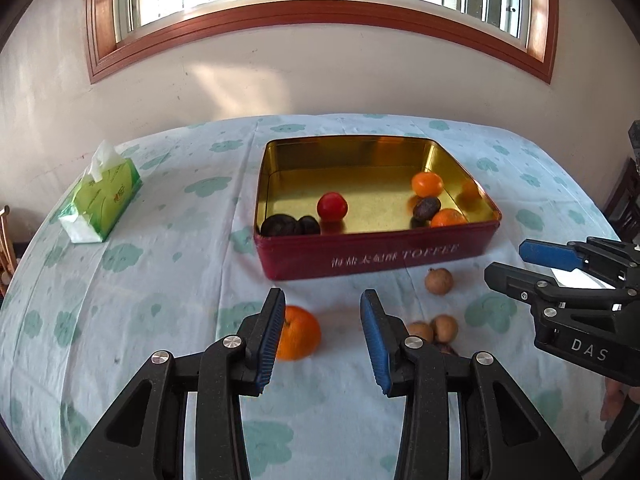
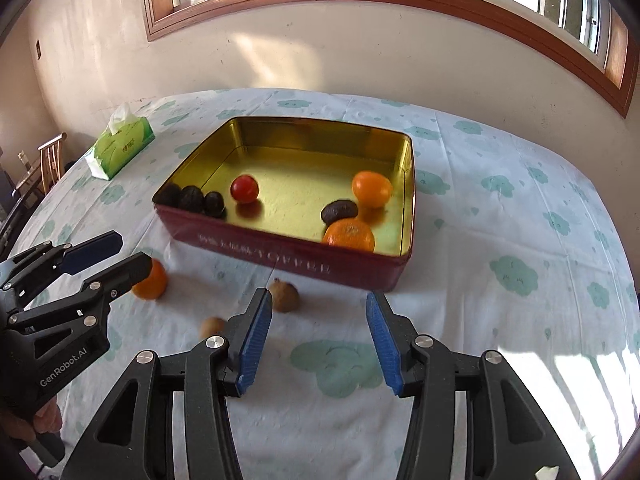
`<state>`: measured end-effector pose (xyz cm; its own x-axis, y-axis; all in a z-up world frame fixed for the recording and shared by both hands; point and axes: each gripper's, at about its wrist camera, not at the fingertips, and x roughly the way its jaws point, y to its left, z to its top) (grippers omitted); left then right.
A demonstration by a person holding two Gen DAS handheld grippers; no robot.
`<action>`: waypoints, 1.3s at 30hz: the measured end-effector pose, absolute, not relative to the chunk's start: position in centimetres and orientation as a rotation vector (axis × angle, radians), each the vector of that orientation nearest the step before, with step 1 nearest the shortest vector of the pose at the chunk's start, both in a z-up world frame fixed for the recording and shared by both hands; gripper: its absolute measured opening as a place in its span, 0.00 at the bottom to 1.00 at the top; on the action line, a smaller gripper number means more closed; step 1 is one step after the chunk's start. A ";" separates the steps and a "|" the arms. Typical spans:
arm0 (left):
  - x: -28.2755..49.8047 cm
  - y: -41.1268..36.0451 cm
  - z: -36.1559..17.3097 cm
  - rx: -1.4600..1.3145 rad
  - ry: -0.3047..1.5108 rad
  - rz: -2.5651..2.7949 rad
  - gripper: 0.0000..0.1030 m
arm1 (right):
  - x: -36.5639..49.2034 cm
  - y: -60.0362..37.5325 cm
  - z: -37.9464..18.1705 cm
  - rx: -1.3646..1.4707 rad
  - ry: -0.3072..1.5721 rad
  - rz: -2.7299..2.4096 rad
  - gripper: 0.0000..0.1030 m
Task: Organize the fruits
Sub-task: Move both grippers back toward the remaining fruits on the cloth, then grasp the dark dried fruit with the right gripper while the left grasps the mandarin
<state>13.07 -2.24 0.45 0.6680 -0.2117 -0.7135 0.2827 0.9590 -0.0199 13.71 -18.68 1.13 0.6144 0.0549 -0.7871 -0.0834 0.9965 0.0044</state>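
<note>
Ahead of you the tin (image 1: 376,256) sits on the table (image 1: 160,360), and in it lie a tomato (image 1: 332,207) near the middle, dark fruits (image 1: 290,225) in the near left corner, and two oranges (image 1: 427,184) with another dark fruit (image 1: 426,207) between them at the right. Before the tin, a loose orange (image 1: 300,333) lies to the left and three small round fruits (image 1: 439,281) to the right. The tissue pack (image 1: 102,196) lies well apart, left of the tin.
</note>
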 end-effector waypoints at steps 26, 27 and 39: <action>7.0 1.4 -5.0 0.070 0.880 -0.219 0.40 | 8.6 -13.8 -4.2 -0.055 0.975 0.139 0.47; 7.1 1.4 -5.0 0.069 0.879 -0.219 0.40 | 8.9 -13.6 -4.2 -0.060 0.974 0.138 0.47; 8.5 1.5 -5.1 0.070 0.870 -0.204 0.43 | 10.3 -12.5 -4.3 -0.091 0.948 0.140 0.37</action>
<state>8.46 1.45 -5.05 0.6268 -0.1493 -0.7647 0.2064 0.9782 -0.0219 10.34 -12.49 -4.27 0.5756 0.0797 -0.8139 -0.1596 0.9871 -0.0162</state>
